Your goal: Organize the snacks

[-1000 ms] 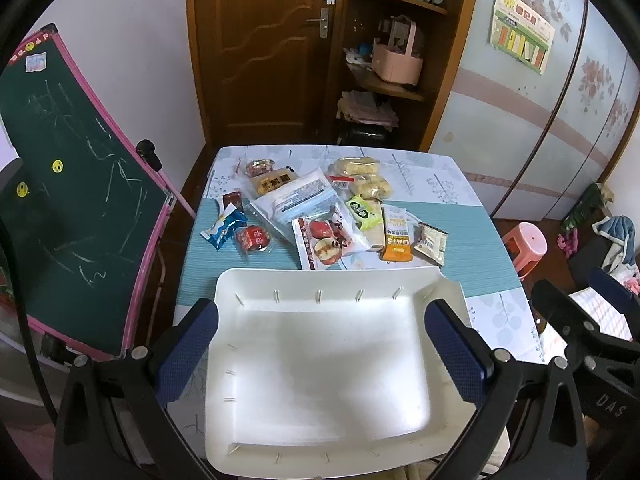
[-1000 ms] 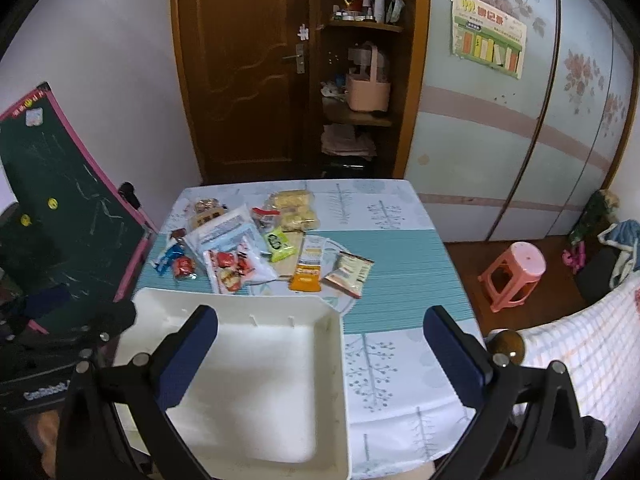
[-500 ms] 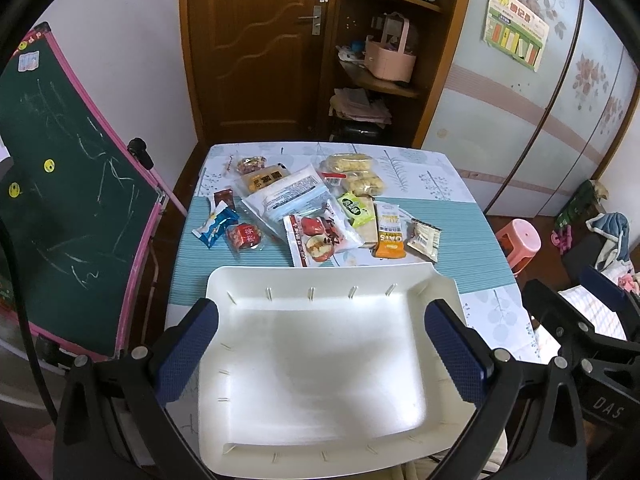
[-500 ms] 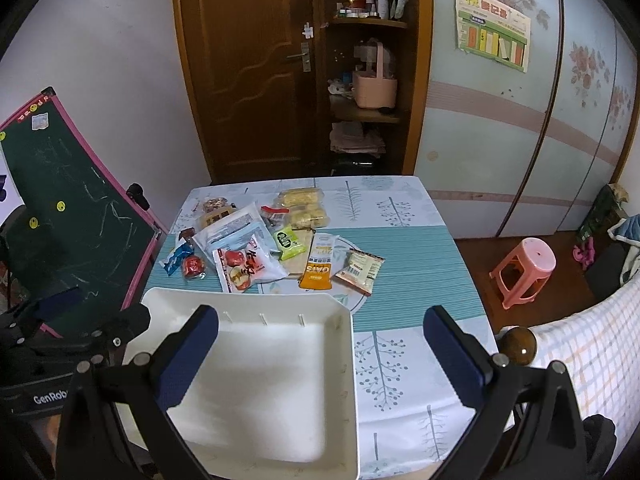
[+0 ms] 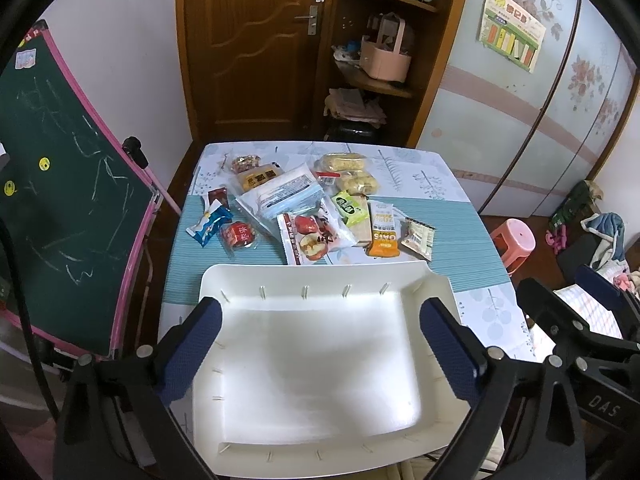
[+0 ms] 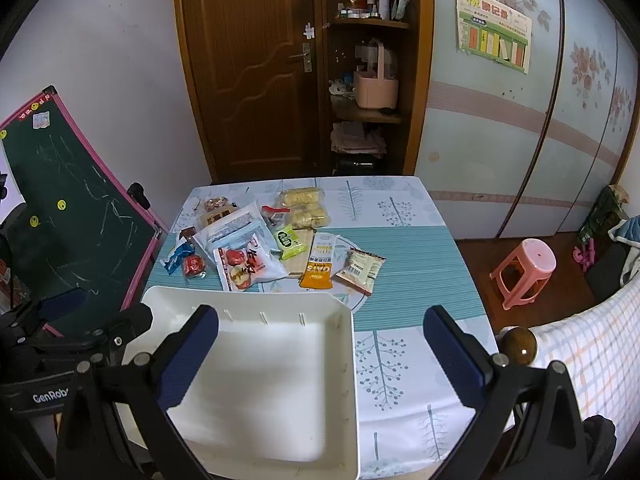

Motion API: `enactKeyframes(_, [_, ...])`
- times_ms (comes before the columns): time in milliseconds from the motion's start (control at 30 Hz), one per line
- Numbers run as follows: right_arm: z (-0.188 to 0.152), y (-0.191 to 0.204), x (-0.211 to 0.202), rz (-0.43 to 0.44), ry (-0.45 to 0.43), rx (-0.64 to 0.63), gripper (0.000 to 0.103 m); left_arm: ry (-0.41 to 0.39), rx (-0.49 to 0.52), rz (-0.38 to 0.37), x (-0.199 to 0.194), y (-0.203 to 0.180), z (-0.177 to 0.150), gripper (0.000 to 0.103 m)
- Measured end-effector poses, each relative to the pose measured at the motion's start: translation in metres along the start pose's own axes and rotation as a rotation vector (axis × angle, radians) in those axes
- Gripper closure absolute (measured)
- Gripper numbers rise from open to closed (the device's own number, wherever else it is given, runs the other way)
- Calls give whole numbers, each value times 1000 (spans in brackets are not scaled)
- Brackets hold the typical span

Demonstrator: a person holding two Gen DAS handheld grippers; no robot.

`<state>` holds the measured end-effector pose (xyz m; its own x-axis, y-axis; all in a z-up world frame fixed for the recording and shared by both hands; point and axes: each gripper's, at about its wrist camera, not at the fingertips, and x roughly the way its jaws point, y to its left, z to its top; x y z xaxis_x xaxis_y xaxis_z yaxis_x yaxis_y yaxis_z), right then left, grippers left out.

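Several snack packets lie in a loose pile on the far half of the table: an orange oats bar point(image 5: 384, 232) point(image 6: 318, 266), a red apple-chip bag point(image 5: 314, 238) point(image 6: 244, 262), a green packet point(image 5: 351, 209) point(image 6: 289, 242), a blue candy point(image 5: 208, 226) and a red one point(image 5: 238, 235). An empty white tray point(image 5: 320, 360) point(image 6: 264, 384) sits at the near edge. My left gripper point(image 5: 320, 354) hangs open above the tray. My right gripper point(image 6: 322, 356) is open above the tray's right rim.
The table point(image 6: 408, 264) has a teal striped cloth. A green chalkboard point(image 5: 60, 200) leans at its left. A pink stool point(image 6: 524, 272) stands on the floor to the right. A brown door point(image 5: 256, 48) and shelves point(image 5: 380, 52) are behind.
Both grippers have pulled back and risen slightly, so the table and tray look smaller and farther. Nothing on the table has moved.
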<state>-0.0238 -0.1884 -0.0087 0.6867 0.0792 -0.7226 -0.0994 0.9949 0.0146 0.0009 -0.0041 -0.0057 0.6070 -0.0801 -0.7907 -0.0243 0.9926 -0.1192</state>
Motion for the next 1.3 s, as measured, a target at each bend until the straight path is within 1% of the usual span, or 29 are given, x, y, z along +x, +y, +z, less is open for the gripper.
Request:
enactKeyframes(233, [0, 0, -2, 13, -6, -5, 0, 13, -17, -21, 1, 3, -1, 5])
enactKeyframes(600, [1, 5, -2, 24, -5, -11, 0, -2, -15, 17, 0, 8, -2, 4])
enactKeyframes(800, [1, 7, -1, 36, -10, -15, 0, -22, -33, 14, -5, 14, -2, 4])
enactKeyframes(967, [0, 9, 0, 41, -4, -19, 0, -43, -34, 32, -10, 15, -2, 4])
enactKeyframes(1200, [0, 10, 1, 42, -4, -18, 0, -55, -40, 25, -12, 15, -1, 4])
enactKeyframes(1300, [1, 11, 2, 43, -1, -19, 0, -47, -42, 23, -12, 16, 0, 4])
